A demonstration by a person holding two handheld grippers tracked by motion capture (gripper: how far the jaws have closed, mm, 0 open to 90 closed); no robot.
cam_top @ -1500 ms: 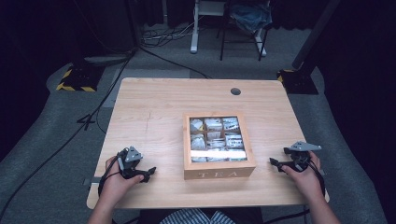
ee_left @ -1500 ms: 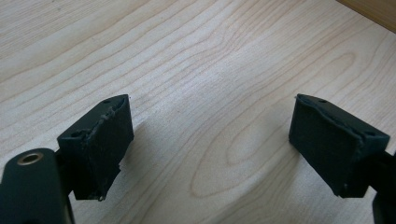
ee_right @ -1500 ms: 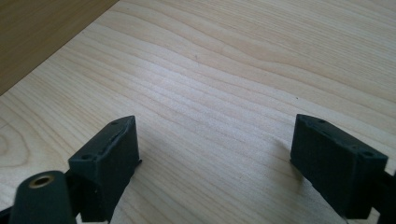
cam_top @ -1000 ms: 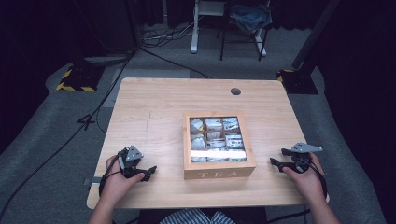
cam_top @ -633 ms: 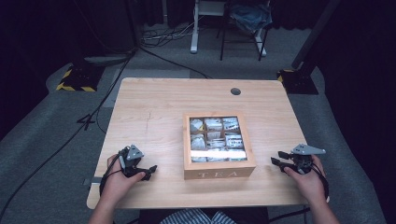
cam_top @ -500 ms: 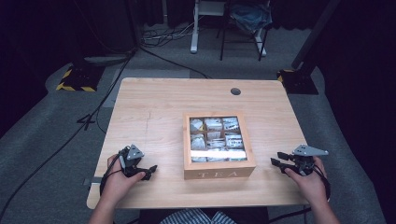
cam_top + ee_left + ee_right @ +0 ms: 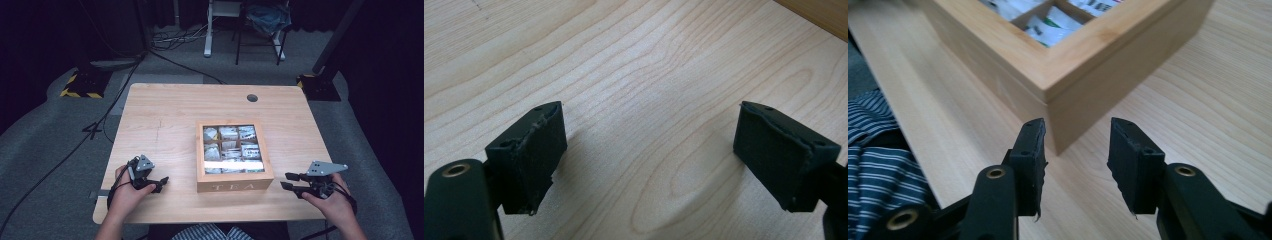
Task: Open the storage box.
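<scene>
Right gripper (image 7: pixel 1075 160): fingers (image 7: pixel 1030 155) have just been closing, now narrow, nothing between them. We note the tea box (image 7: pixel 234 156) corner at their 12 o'clock, apart. Left gripper (image 7: pixel 649 160): fingers wide over bare table (image 7: pixel 170 120), box at 3 o'clock.

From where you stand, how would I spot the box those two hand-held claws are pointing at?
Look at the light wooden table; the tea box sits near its front edge, between the left gripper and the right gripper. It is the square wooden box with TEA lettered on its front wall and a grid of compartments holding white packets, the one raised thing on the tabletop.
</scene>
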